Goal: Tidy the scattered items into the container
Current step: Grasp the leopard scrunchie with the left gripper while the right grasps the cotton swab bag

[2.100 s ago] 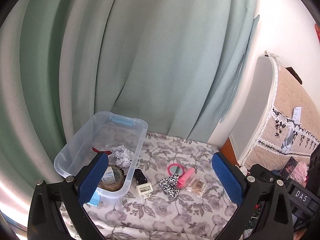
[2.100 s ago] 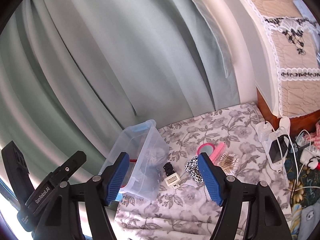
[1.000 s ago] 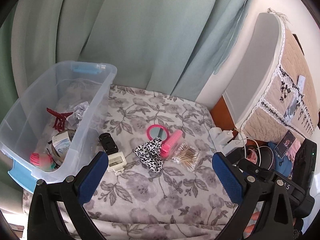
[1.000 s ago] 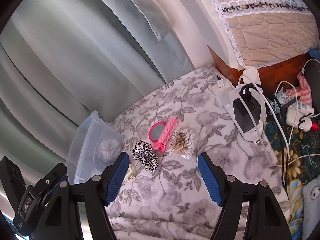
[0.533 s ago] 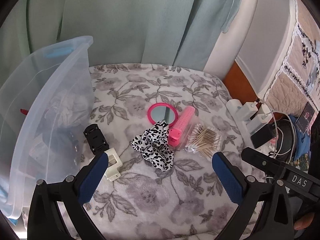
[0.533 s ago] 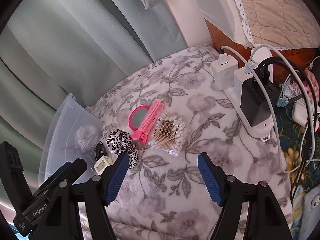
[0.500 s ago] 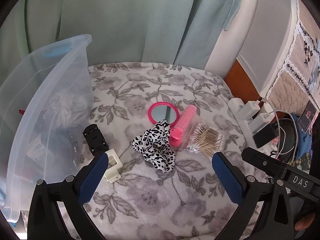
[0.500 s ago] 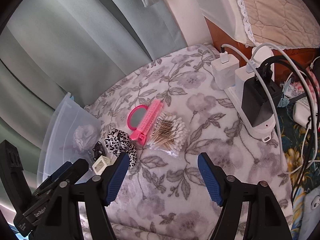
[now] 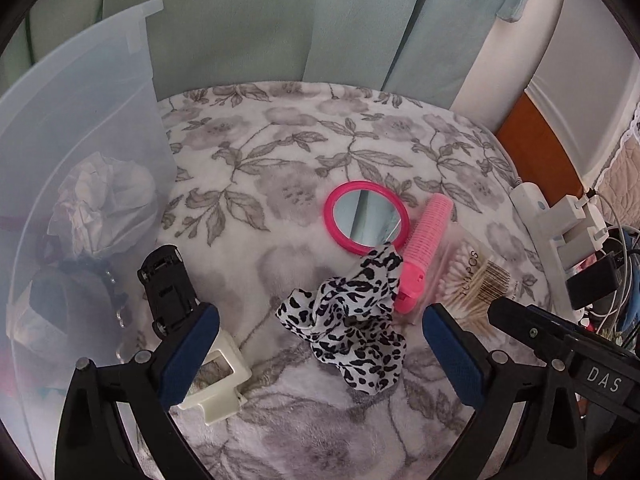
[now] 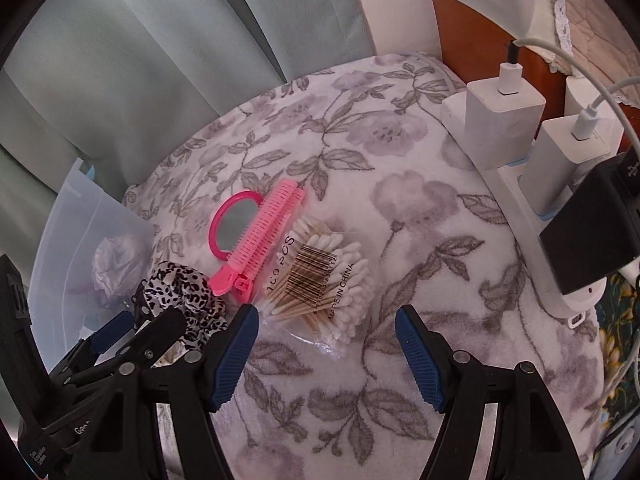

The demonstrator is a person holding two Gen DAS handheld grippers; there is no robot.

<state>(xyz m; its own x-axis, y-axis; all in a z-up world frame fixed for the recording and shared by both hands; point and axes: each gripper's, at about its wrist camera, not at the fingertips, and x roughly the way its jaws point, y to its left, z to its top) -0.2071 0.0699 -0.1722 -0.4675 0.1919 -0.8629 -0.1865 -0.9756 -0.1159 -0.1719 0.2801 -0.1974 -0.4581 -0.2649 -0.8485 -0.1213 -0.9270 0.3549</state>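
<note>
Both grippers are being held with jaws apart and empty: the left gripper (image 9: pixel 320 344) over the leopard-print fabric scrunchie (image 9: pixel 352 320), the right gripper (image 10: pixel 326 340) over the clear bag of cotton swabs (image 10: pixel 320 276). The translucent plastic container (image 9: pixel 80 160) is being kept at the grey floral blanket's (image 9: pixel 300 152) left edge.

A clear plastic bin (image 9: pixel 80 128) is sitting at the left, holding crumpled paper (image 9: pixel 100 200). Beside it are lying a black clip (image 9: pixel 166 284) and a cream clip (image 9: pixel 218 380), then a leopard-print scrunchie (image 9: pixel 348 328) overlapping a round pink mirror (image 9: pixel 366 218), a pink hair clip (image 10: pixel 260 236) and a bag of cotton swabs (image 10: pixel 320 280).
</note>
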